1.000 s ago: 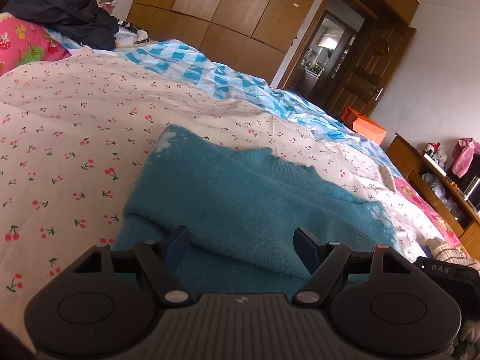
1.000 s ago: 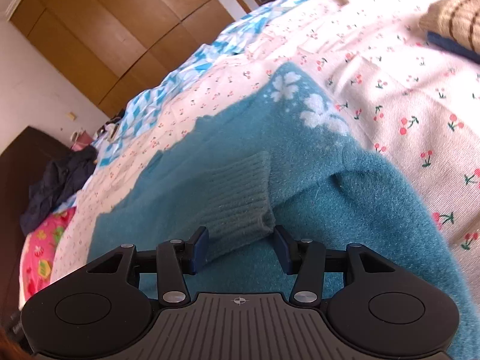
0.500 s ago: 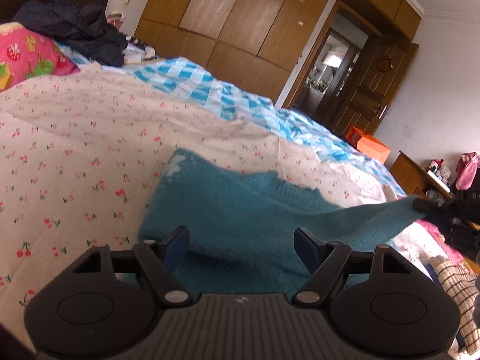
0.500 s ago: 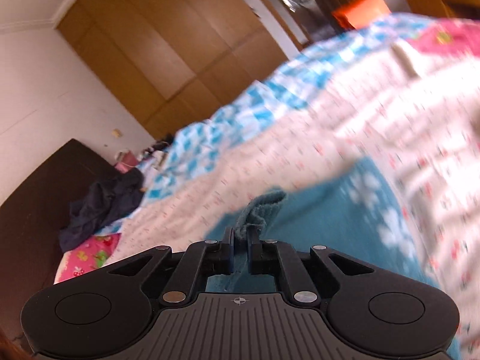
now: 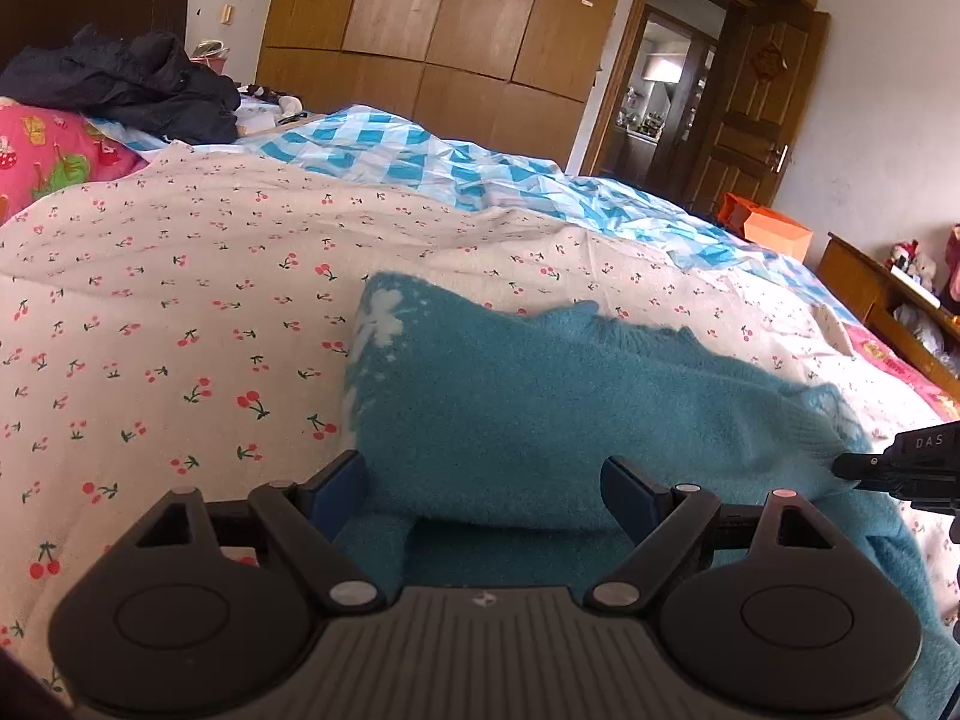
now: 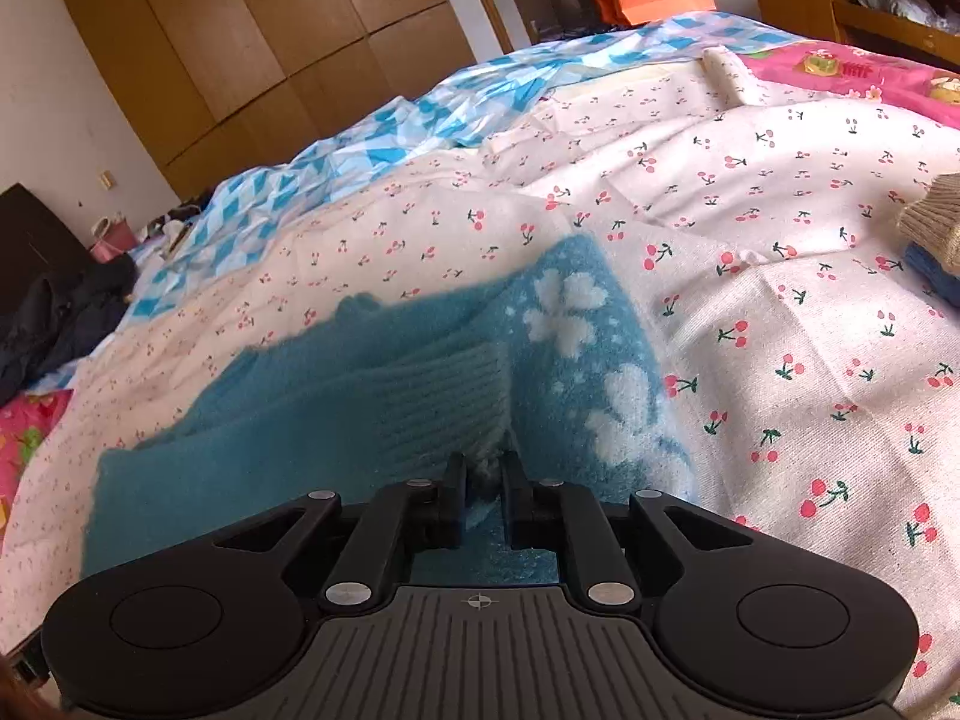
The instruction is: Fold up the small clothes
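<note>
A small teal sweater (image 5: 540,408) with white flowers lies on the cherry-print bedsheet (image 5: 150,312). It also shows in the right wrist view (image 6: 336,414). My left gripper (image 5: 483,480) is open, its fingers (image 5: 342,477) straddling the sweater's near folded edge. My right gripper (image 6: 483,474) is shut on the ribbed sleeve cuff (image 6: 444,402) and holds the sleeve laid across the sweater body. The right gripper's tip also shows at the right edge of the left wrist view (image 5: 852,471).
A blue checked quilt (image 5: 420,162) lies beyond the sheet. Dark clothes (image 5: 126,84) are heaped at the bed's head. Folded knitwear (image 6: 930,228) sits at the right. A wooden wardrobe (image 5: 456,18), a door and an orange box (image 5: 768,228) stand behind.
My right gripper closed on the sleeve cuff, lifted it and carried the sleeve across the sweater body. The left gripper stayed open at the sweater's near edge.
</note>
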Demonstrator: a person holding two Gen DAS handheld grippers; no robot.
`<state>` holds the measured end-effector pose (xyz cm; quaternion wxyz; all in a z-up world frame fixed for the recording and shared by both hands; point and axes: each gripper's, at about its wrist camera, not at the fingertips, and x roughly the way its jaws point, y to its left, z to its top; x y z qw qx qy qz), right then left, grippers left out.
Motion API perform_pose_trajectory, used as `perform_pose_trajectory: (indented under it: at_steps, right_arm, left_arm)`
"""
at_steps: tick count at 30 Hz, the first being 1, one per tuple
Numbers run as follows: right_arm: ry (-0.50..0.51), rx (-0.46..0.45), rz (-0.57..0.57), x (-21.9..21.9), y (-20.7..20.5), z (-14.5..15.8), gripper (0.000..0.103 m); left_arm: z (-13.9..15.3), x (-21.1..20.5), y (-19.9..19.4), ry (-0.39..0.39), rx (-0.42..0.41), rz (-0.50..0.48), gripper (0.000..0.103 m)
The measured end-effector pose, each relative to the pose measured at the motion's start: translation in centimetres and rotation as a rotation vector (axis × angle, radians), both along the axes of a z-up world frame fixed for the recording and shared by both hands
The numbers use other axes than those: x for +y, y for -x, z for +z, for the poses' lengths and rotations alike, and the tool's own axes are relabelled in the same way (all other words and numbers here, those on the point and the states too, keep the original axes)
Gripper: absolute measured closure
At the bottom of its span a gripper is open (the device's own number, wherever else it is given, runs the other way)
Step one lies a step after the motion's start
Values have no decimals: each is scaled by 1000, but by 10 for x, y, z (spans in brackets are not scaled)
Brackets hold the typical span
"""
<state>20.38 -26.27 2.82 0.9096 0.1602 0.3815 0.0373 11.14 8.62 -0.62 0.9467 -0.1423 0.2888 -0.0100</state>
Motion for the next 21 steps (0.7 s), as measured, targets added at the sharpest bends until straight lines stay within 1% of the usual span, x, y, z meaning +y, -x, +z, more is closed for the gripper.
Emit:
perform_pose_trajectory:
  at_steps: [3, 5, 7, 8, 11, 13, 15, 17, 19, 20, 21]
  right_arm:
    - [28, -49, -4, 6, 5, 15, 89]
    - [97, -113, 5, 17, 14, 28, 88]
    - [202, -171, 2, 30, 20, 35, 87]
    - [224, -179, -3, 33, 21, 35, 87]
    - [189, -154, -10, 30, 20, 33, 86]
    - [187, -180, 15, 35, 23, 37, 86]
    - [186, -199, 68, 44, 24, 40, 86]
    - [176, -172, 124, 54, 18, 36, 86]
    - [181, -130, 172, 64, 10, 24, 86]
    - [188, -104, 190, 68, 6, 16, 86]
    - [211, -55, 200, 72, 0, 6, 89]
  left_arm:
    - [4, 4, 6, 20, -17, 14, 14]
    - [8, 7, 9, 33, -37, 24, 14]
    - [11, 9, 12, 44, -54, 34, 14]
    - [11, 10, 12, 48, -55, 37, 14]
    - [10, 12, 10, 62, -40, 46, 14]
    - [8, 13, 9, 72, -29, 47, 14]
    - [7, 13, 7, 75, -24, 45, 14]
    - [6, 11, 6, 68, -16, 38, 14]
    - [5, 9, 6, 53, -12, 35, 14]
    - [5, 8, 6, 47, -11, 33, 14]
    - [5, 8, 5, 43, -7, 32, 14]
